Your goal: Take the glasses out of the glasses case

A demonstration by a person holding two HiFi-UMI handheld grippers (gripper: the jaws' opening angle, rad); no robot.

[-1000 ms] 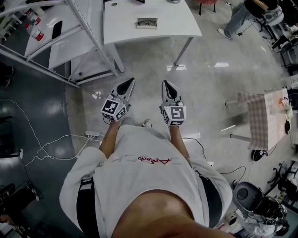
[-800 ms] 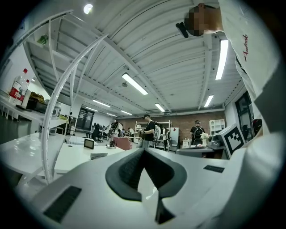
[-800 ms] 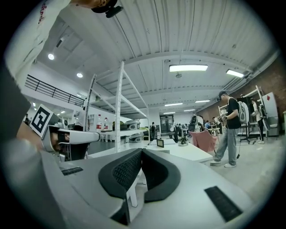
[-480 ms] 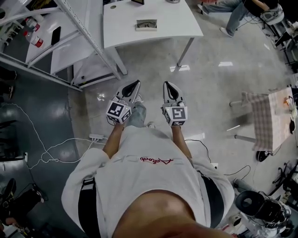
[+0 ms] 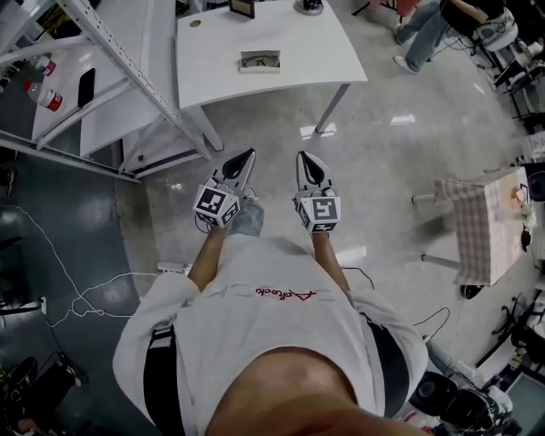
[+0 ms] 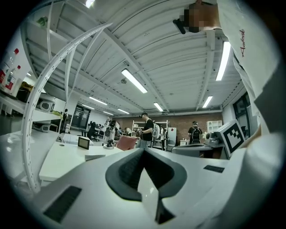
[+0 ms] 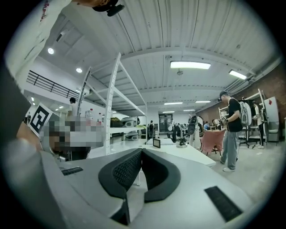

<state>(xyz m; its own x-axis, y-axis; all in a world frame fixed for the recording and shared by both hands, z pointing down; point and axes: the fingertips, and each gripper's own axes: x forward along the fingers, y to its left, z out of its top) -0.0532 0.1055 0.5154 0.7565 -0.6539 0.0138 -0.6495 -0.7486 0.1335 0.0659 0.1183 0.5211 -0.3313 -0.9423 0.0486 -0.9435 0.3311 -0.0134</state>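
The glasses case (image 5: 260,60) is a small grey box lying near the middle of the white table (image 5: 315,51), at the top of the head view. It looks open, with dark glasses inside; the detail is too small to be sure. My left gripper (image 5: 248,156) and right gripper (image 5: 303,157) are held side by side in front of the body, over the floor and well short of the table. Both point level toward it. The left gripper (image 6: 144,150) has its pads together with nothing between them. The right gripper (image 7: 141,151) is shut and empty as well.
A white metal shelving rack (image 5: 102,51) stands left of the table, with bottles on its shelf. A small dark screen (image 5: 242,8) sits at the table's far edge. White cables (image 5: 85,289) trail on the floor at left. A table with a checked cloth (image 5: 477,221) stands right. A person (image 5: 434,25) stands beyond.
The person has walked toward the white table, so it and the case show lower and larger in the head view. Both grippers stay shut and side by side.
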